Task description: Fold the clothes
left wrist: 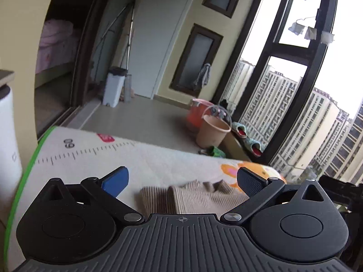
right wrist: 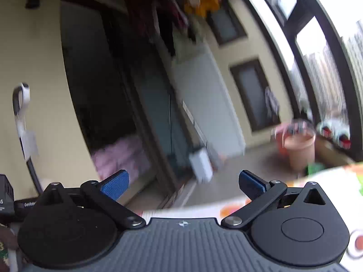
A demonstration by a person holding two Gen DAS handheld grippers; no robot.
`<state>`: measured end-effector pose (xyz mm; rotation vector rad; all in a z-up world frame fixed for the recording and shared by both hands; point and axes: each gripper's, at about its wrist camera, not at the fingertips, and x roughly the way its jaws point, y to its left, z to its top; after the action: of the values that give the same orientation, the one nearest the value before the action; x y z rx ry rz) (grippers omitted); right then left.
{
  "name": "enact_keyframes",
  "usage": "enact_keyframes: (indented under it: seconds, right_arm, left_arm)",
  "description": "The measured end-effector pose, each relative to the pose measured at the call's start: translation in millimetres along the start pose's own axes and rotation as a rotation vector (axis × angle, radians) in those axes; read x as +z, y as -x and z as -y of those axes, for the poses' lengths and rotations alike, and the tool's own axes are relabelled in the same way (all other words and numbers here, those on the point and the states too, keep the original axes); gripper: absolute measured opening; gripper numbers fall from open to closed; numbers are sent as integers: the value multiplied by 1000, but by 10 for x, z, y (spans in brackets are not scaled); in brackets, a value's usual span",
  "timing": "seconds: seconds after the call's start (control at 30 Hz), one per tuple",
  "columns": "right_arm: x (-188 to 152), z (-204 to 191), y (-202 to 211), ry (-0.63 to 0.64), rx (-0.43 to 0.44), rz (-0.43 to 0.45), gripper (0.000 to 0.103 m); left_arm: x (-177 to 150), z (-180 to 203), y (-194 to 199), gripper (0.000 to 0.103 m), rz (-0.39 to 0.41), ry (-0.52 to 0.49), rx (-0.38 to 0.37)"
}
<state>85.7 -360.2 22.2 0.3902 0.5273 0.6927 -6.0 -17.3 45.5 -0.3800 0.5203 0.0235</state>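
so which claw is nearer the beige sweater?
Left. The left claw hangs open right over the beige sweater; the right claw is open, and its view shows no sweater.

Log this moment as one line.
left hand-held gripper: open, over sweater | right hand-held gripper: open, empty, view blurred | sweater: bunched on mat, unfolded

1 sweater (left wrist: 192, 198), 2 buckets (left wrist: 212, 133)

Daylight floods in through the window (left wrist: 292, 52), overexposing the sky; fisheye bends the edges; the right view is motion-blurred.
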Motion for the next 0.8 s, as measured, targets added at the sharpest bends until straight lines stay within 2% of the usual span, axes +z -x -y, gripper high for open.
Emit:
enact_keyframes:
  seconds: [0.1, 0.17, 0.23, 0.3, 0.33, 0.4, 0.43, 0.47, 0.5, 0.53, 0.6, 0.63, 0.7, 0.77, 0.8]
  right_arm:
    - [-229, 176, -276, -90, -25, -155, 103]
    - [-381, 86, -396, 2, -75, -158, 103]
    - [-452, -91, -455, 139, -105, -126, 103]
    - [-491, -327, -514, 296, -123, -86, 103]
    - [-485, -413, -528, 354, -128, -70, 103]
    - [-492, -578, -599, 427, -117, -85, 103]
    - [-490, -674, -656, 461, -105, -111, 102]
    - [-489, -770, -710, 504, -99, -139, 101]
    - [-487, -865, -762, 551, -96, -168, 94]
    - [-481, -963, -842, 598, -95, -200, 81]
    - [-457, -1160, -1040, 680, -93, -268, 66]
    - [-436, -1254, -1140, 710, -93, -299, 63]
    - [-372, -1409, -1354, 744, -83, -378, 65]
    - [-330, -1563, -1564, 757, -77, -467, 83]
    - [-337, -1633, -1643, 764, -78, -501, 86]
  left_arm:
    - [-363, 62, -129, 103, -95, 23, -54]
    - [-606, 113, -173, 103, -116, -18, -73]
    - [-768, 129, -175, 103, -73, -89, -103]
    - [-910, 83, -167, 103, -35, -134, -196]
    - [-928, 51, -163, 103, -28, -122, -254]
    - [-934, -93, -137, 103, -4, -40, -395]
    - [-941, -172, -147, 103, -3, 5, -438]
    - [-940, -211, -167, 103, -6, 43, -449]
    - [-938, -229, -179, 103, -9, 65, -445]
    - [-940, -226, -184, 103, -12, 68, -440]
    - [-954, -192, -184, 103, -14, 55, -432]
    - [-963, -171, -178, 103, -13, 44, -427]
    - [-979, -150, -170, 103, -11, 29, -421]
    - [-983, -168, -168, 103, -8, 32, -421]
    - [-976, -166, -166, 103, -5, 34, -420]
